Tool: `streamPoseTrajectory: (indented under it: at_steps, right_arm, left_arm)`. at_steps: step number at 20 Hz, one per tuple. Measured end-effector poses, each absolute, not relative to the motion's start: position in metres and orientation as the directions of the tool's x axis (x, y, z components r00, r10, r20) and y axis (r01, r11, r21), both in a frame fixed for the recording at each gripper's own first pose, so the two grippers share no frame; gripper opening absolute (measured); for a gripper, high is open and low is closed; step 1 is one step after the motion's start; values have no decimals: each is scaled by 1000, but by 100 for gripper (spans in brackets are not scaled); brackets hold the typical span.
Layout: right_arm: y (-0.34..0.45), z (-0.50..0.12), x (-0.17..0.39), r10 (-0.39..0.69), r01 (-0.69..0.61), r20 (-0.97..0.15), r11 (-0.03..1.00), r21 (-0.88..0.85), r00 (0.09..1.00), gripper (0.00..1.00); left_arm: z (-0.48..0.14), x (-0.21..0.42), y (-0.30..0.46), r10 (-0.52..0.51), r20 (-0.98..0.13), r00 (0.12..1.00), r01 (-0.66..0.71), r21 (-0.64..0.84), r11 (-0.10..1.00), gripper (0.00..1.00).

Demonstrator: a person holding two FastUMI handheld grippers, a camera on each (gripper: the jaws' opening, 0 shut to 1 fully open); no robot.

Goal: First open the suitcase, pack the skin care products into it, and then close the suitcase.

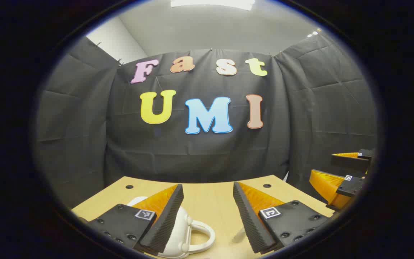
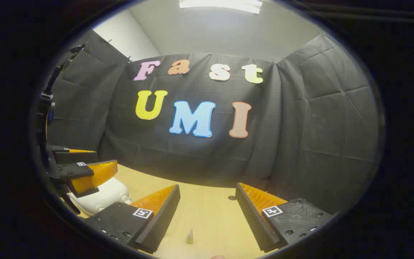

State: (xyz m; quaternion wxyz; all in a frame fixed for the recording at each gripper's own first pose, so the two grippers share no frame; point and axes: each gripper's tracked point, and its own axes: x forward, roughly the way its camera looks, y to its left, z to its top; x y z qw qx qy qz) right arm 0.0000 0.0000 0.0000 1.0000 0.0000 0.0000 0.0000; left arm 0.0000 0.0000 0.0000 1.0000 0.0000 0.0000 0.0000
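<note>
Suitcase point(image 1: 182, 233) handle faces R.

— Where's the suitcase point(image 1: 182, 233)?
— On the table point(image 1: 210, 194), under the left gripper point(image 1: 207, 216), handle point(image 1: 201, 235) between its fingers.
— And the right gripper point(image 2: 207, 219)?
— To the right, apart, over bare tabletop.

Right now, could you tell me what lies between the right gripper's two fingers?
Mostly bare wooden table, seen in the right gripper view. The right gripper is open, and a small pale pointed object, too small to identify, stands on the table between its fingers.
</note>
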Motion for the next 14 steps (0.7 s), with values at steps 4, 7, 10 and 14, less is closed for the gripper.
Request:
streamPoseTrajectory:
  at_steps: [4, 7, 10, 14]
  right_arm:
    - [0, 1, -2, 1, -1, 4, 1000, 2, 1000, 94]
    - [1, 0, -2, 5, -5, 5, 1000, 1, 1000, 94]
    - [3, 2, -3, 10, -10, 8, 1000, 1, 1000, 94]
    - [4, 4, -3, 15, -15, 13, 1000, -4, 1000, 94]
  left_arm:
    - [1, -1, 0, 1, 2, 1000, -1, 6, 1000, 90]
    - [2, -1, 0, 1, 7, 1000, -1, 13, 1000, 90]
    - [3, -1, -2, -8, 13, 1000, 8, 19, 1000, 90]
    - [3, -1, -2, -17, 13, 1000, 16, 19, 1000, 90]
